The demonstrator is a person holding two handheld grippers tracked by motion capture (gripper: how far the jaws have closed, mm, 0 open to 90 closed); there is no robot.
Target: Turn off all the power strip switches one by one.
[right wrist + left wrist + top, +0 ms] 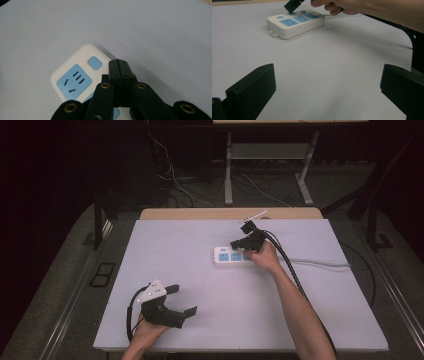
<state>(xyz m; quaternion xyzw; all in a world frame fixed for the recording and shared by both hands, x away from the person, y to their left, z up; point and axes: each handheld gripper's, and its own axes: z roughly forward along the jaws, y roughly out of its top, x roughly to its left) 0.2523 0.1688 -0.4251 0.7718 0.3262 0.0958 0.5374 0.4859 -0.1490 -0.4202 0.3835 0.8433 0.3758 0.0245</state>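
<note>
Power strip point(234, 255) under closed R gripper point(245, 242); L gripper point(182, 300) spread wide.

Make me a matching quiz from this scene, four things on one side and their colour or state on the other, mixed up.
Column one:
1. left tool
2. right tool
3. power strip
4. round-cornered button at the end of the strip

Column two:
A. jaws pressed together, above the strip
B. white body with blue socket faces
C. jaws wide apart, near the table's front edge
D. blue, with a small red light beside it

Pairs: 1-C, 2-A, 3-B, 4-D
</note>
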